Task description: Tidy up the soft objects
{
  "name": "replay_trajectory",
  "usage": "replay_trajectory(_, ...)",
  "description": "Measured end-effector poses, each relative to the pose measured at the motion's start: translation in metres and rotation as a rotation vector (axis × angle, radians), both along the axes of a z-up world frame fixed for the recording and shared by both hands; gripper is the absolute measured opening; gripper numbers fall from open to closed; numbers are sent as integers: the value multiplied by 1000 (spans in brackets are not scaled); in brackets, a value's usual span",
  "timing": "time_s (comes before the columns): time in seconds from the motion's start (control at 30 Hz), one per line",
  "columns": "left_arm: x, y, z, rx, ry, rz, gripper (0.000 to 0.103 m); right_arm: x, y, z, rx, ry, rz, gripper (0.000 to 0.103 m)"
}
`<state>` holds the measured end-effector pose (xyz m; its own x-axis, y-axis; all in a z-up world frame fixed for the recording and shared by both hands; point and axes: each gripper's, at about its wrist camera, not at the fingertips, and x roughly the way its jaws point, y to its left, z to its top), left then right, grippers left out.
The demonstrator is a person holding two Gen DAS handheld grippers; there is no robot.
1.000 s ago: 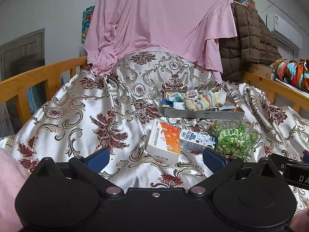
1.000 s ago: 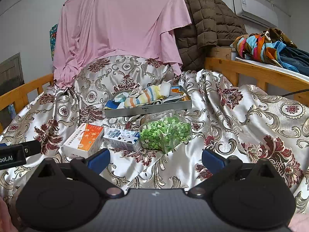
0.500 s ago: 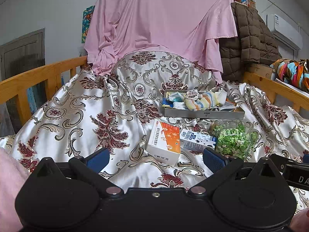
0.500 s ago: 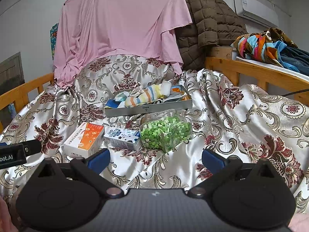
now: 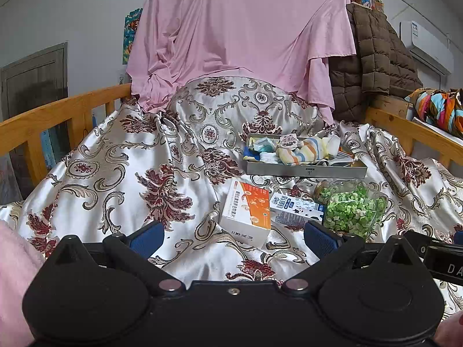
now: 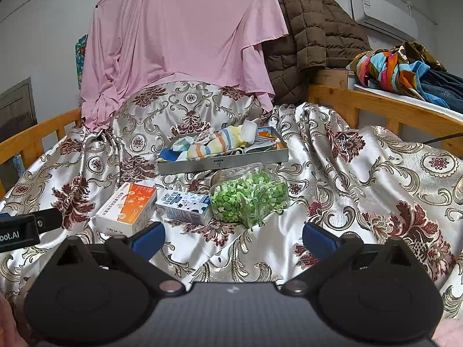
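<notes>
My left gripper point(image 5: 233, 235) is spread wide, nothing between the blue pads point(image 5: 146, 235) — same for my right gripper point(image 6: 233, 235), released and empty. Both hang low over the brocade bedspread point(image 5: 121, 179), apart from all items.

Nearest row, left to right: orange-and-white box point(image 5: 247, 211) lying flat w/ one end raised on a fold; blue-and-white carton point(image 6: 185, 206) on its side, just beside it; clear plastic bag point(image 6: 250, 195) of small green pieces, touching the carton's right end. Bag closure can't be made out.

Behind the row: grey metal tray point(image 6: 222, 162), shallow, sitting on the spread. Contents — striped sock point(image 6: 217, 146) lying across the middle and riding above the rim, several more small soft pieces at the left end (white, blue), flat packets at the right end. Exact count not readable.

Far end: pink sheet point(image 5: 240, 34) draped over the headboard area, brown quilted jacket point(image 6: 309, 37) hanging to its right.
</notes>
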<state>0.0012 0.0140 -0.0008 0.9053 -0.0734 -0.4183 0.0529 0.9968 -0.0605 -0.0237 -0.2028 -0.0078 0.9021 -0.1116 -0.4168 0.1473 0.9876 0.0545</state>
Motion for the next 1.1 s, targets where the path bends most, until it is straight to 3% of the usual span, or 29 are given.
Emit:
replay_trajectory(0.7,-1,2,0,-1,-5,0,102,0,0,1,0,2,0,103)
replay_trajectory(1.1,-3,2,3,22,3,54,102,0,1,0,0,3,-1,103)
